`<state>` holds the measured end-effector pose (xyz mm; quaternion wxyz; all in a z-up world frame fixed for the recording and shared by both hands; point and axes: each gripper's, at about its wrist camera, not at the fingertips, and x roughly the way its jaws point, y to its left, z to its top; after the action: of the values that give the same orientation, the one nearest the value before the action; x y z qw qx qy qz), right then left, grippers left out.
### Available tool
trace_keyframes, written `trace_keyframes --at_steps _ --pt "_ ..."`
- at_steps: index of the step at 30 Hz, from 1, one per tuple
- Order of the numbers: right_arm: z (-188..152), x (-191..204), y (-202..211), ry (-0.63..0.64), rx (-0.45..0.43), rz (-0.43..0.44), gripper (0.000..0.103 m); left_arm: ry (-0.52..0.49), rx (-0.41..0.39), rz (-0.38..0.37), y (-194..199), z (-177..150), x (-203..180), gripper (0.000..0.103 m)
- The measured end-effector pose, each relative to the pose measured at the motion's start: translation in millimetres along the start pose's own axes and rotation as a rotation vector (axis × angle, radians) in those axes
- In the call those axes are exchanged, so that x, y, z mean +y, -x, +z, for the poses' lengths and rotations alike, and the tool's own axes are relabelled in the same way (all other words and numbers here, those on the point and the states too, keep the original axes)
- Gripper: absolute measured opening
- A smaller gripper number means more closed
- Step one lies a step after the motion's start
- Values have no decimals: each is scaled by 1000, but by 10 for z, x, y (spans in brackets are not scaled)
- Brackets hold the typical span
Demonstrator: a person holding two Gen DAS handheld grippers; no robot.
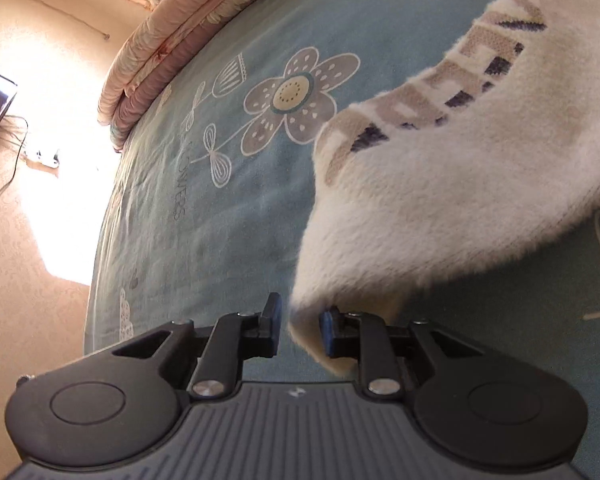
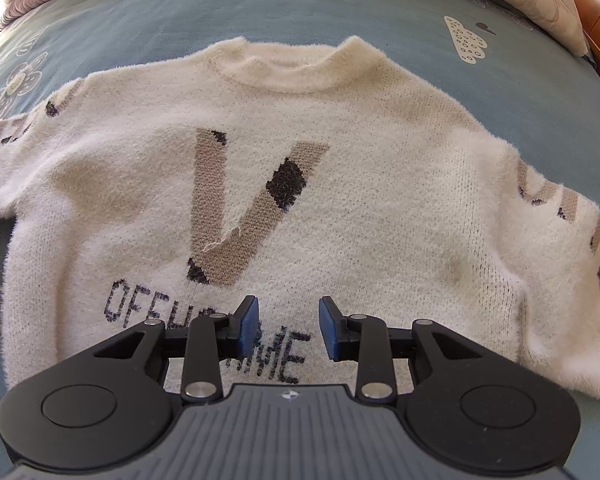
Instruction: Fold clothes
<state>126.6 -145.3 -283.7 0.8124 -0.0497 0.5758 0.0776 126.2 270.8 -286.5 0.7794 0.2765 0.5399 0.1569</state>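
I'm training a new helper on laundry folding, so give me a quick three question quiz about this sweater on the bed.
1. True or false: the cream sweater lies front up on the blue floral bedspread.
2. Which large letter is knitted on its chest: A) V, B) M, C) X?
3. What lies between the left gripper jaws?

Key: 1 true. 2 A. 3 The sleeve end, with the jaws open, not pressing it.

Both tongs look like the same build: the left tongs (image 1: 299, 330) and right tongs (image 2: 288, 328) have matte black linkage arms with round silver pivot screws, blue pads on the fingertips (image 2: 249, 322), big round black housings either side, and a ribbed grey body with a tiny white logo.
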Motion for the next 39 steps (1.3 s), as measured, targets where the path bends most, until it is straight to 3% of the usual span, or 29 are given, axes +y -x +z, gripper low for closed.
trace_keyframes --at_steps 3,6,9,12,14,17,26,28,31,33,36,39 --pt "5 8 -15 3 7 -3 38 224 157 -88 -128 -249 250 23" --pt "24 23 -30 8 12 -3 38 599 185 -324 -104 -526 582 24" --pt "55 76 -37 22 12 3 41 991 134 -600 -140 -793 789 44" --pt "96 158 -29 46 8 11 41 1307 42 -820 -170 -1006 870 52" --pt "120 213 -24 61 4 16 42 1455 -5 -915 -223 -1098 845 60" --pt "142 274 -21 75 -1 21 42 1543 -3 -942 -397 -1113 765 65" --pt "139 431 -41 101 16 18 42 1591 -71 -946 -922 -902 754 59" --pt "140 469 -43 102 19 18 42 1551 -97 -890 -906 -779 838 21" --pt "151 523 -32 112 20 22 42 1389 -132 -728 -723 -575 1031 8" --pt "168 560 -26 125 16 20 42 1241 -189 -625 -504 -454 1158 8" --pt "195 588 -40 134 13 17 46 907 -331 -450 -68 -197 1132 9" --pt "203 606 -70 134 19 23 46 553 -449 -267 220 -35 867 19"
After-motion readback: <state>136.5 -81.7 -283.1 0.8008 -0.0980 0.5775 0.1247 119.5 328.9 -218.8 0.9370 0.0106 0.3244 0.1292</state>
